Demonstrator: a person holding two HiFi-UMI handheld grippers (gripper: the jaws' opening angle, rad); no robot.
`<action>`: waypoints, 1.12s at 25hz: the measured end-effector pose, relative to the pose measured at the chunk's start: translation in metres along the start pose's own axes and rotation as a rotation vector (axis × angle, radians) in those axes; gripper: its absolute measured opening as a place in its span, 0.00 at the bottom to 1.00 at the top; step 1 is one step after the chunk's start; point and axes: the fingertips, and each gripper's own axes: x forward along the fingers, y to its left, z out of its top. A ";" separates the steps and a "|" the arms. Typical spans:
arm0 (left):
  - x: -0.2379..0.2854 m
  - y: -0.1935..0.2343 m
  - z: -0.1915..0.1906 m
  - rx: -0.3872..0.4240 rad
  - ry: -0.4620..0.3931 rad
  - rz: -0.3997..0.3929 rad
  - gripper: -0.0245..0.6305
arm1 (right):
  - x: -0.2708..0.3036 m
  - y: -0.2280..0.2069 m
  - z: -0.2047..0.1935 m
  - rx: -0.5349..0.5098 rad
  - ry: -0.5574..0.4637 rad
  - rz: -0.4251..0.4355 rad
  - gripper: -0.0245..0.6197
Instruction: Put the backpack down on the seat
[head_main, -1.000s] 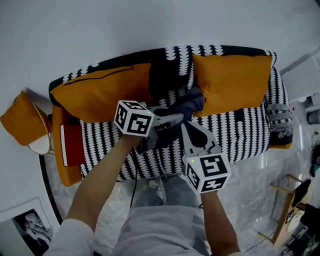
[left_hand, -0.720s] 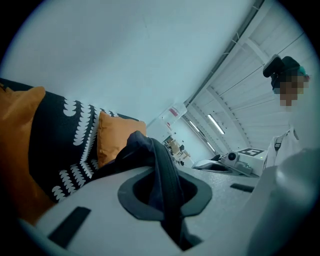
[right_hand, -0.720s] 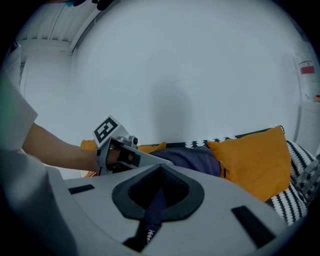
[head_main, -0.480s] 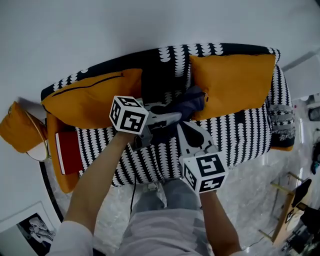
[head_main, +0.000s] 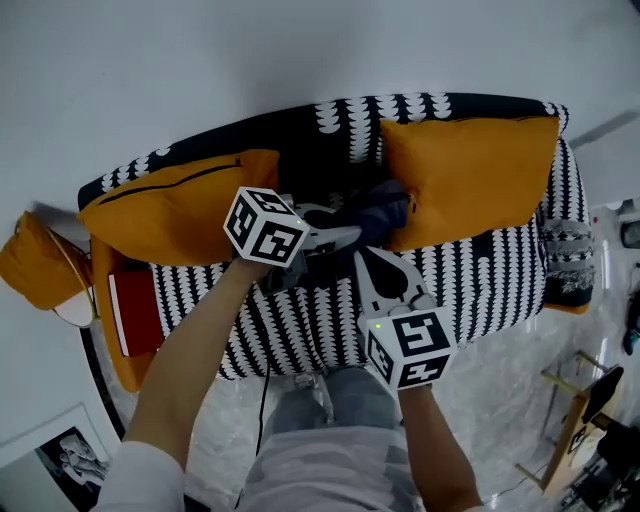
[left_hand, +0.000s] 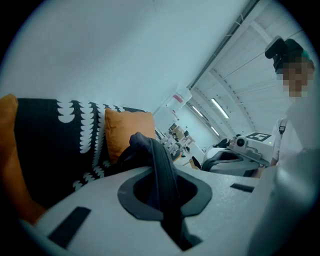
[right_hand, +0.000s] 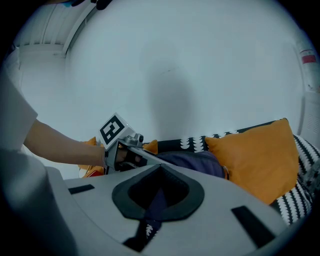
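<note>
A dark navy backpack (head_main: 378, 208) rests on the black-and-white patterned sofa seat (head_main: 300, 320), against the sofa back, between two orange cushions. My left gripper (head_main: 343, 238) reaches in from the left and is shut on a dark backpack strap (left_hand: 161, 165). My right gripper (head_main: 368, 260) comes up from the front edge of the seat and is shut on another dark strap (right_hand: 156, 199). In the right gripper view the backpack body (right_hand: 197, 161) lies just beyond the jaws, next to the right cushion (right_hand: 260, 155). Most of the bag is hidden by the grippers in the head view.
A large orange cushion (head_main: 170, 205) leans at the sofa's left, another (head_main: 470, 175) at its right. A red book (head_main: 135, 312) lies at the seat's left end. A grey knitted throw (head_main: 566, 245) hangs on the right arm. A wooden stand (head_main: 580, 400) is on the floor at the right.
Both grippers keep hold of their straps and the backpack stays between the cushions. The head view has only shifted slightly, with the left gripper a little higher.
</note>
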 end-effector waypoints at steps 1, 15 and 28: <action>0.001 0.003 0.001 0.008 0.004 0.018 0.07 | 0.002 -0.001 0.000 0.002 0.001 0.002 0.04; -0.015 0.059 0.016 -0.016 -0.030 0.281 0.07 | 0.021 -0.005 0.004 0.013 0.010 0.032 0.04; -0.029 0.114 0.027 -0.018 -0.053 0.567 0.07 | 0.041 -0.009 0.003 0.019 0.035 0.043 0.04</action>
